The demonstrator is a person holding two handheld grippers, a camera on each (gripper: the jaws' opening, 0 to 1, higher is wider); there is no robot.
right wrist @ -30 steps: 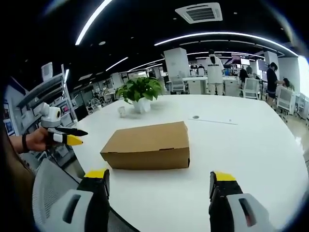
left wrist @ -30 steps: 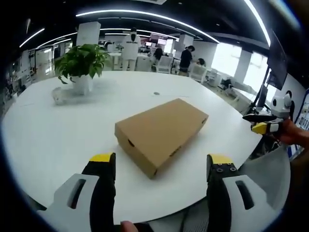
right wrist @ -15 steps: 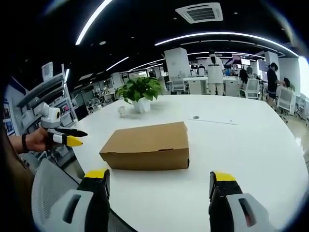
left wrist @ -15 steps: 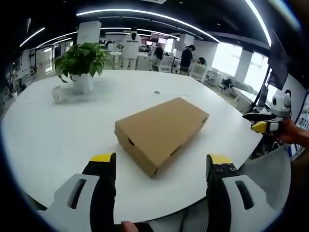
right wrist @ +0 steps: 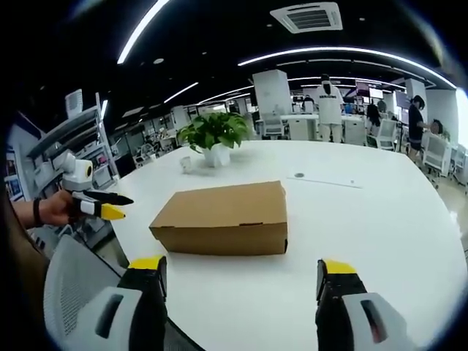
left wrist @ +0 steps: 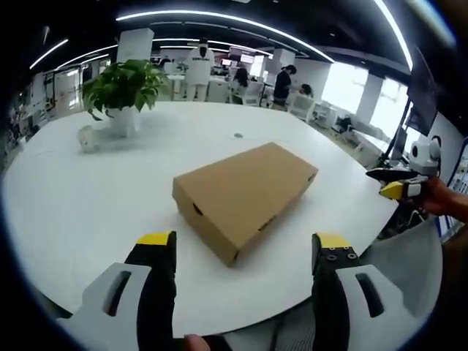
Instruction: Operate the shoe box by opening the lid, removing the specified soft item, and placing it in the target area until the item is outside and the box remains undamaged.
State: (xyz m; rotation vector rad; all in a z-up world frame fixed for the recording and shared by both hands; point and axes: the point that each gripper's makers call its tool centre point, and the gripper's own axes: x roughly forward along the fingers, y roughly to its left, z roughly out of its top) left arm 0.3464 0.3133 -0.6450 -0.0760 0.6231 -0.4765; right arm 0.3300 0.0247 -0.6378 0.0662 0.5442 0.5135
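Both tongs, left tongs (left wrist: 242,248) and right tongs (right wrist: 241,271), gape wide and empty short of the closed cardboard shoe box (left wrist: 243,197) mid-table (left wrist: 88,205); probably light, dentable card, so I'd lift its lid edge gently.

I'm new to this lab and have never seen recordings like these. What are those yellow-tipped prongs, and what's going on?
A person holds a two-jaw gripper in each hand, and each carries a fisheye camera. The left gripper and right gripper are open and hold nothing. The yellow-tipped fingers rise from the bottom of each view. A closed cardboard shoe box lies on a white round table, with a potted plant farther back. Each view also catches the other gripper at its edge.
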